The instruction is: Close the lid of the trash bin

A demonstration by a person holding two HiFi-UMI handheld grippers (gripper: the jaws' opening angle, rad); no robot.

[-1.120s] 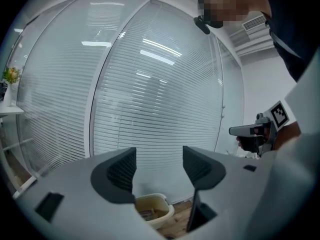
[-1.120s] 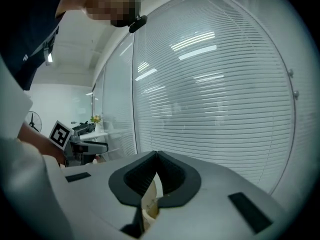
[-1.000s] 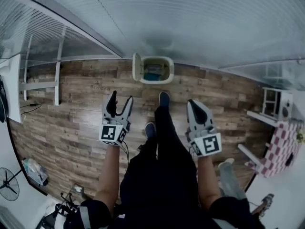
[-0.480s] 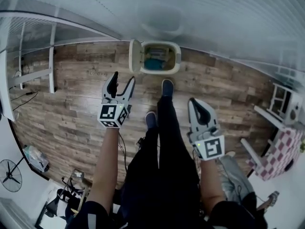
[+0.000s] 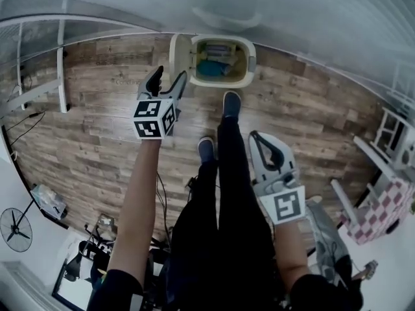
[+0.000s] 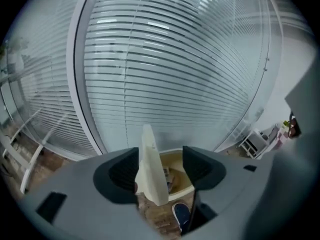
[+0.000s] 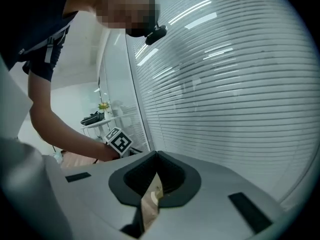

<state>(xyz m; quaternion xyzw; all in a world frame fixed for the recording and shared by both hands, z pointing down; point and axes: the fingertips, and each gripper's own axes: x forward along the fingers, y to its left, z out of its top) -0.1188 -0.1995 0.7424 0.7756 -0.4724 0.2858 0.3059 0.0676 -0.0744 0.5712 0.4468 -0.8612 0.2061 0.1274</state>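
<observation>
A cream trash bin (image 5: 245, 73) stands open on the wood floor against the window wall, with rubbish inside. Its lid (image 5: 175, 56) stands upright at the bin's left side. My left gripper (image 5: 168, 78) is open, its tips just short of the lid's lower edge. In the left gripper view the lid (image 6: 150, 171) rises edge-on in line with the gap between the jaws, and the bin (image 6: 181, 176) lies behind it to the right. Whether a jaw touches the lid I cannot tell. My right gripper (image 5: 258, 138) is shut and empty, held back beside the person's leg; it (image 7: 156, 155) points at the blinds.
The person's shoes (image 5: 230, 102) stand just in front of the bin. Window blinds (image 6: 170, 69) rise right behind it. A white frame (image 5: 61, 76) lies on the floor at left. A white shelf unit (image 5: 389, 141) is at right, a fan (image 5: 13, 229) and cables at lower left.
The person has stepped closer to the bin. My left gripper has reached forward, up to the upright lid. The right gripper has stayed low and shut.
</observation>
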